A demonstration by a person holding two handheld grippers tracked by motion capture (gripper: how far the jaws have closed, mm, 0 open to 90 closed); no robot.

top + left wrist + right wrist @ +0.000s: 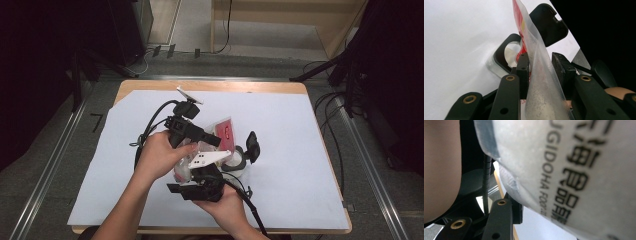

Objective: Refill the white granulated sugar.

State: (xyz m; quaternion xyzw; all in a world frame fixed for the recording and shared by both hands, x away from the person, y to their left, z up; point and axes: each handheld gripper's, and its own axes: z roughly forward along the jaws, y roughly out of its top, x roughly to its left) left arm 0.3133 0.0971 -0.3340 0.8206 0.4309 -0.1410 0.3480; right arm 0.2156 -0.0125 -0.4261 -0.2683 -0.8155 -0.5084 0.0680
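Two grippers at work on one bag (pixel 226 131) near the middle of the paper-covered tabletop (pixel 300 165), somewhat toward its near edge. Left gripper (pixel 216 140) coming in from the left, jaws narrowed on the clear, red-printed upper part of the bag; seen in the left gripper view (pixel 541 65) with the film running up between both black jaws, pinched there. Right gripper (pixel 207 170) reaching up from the near edge, just below the left one; in the right gripper view the white, grain-filled body of the bag (pixel 574 170) pressed close above the one visible jaw, black printed lettering across it, grip itself impossible to tell. Glass jar (pixel 235 162) lying just right of the bag, black-rimmed mouth toward the bag, black lid (pixel 252 146) flipped open beside it.
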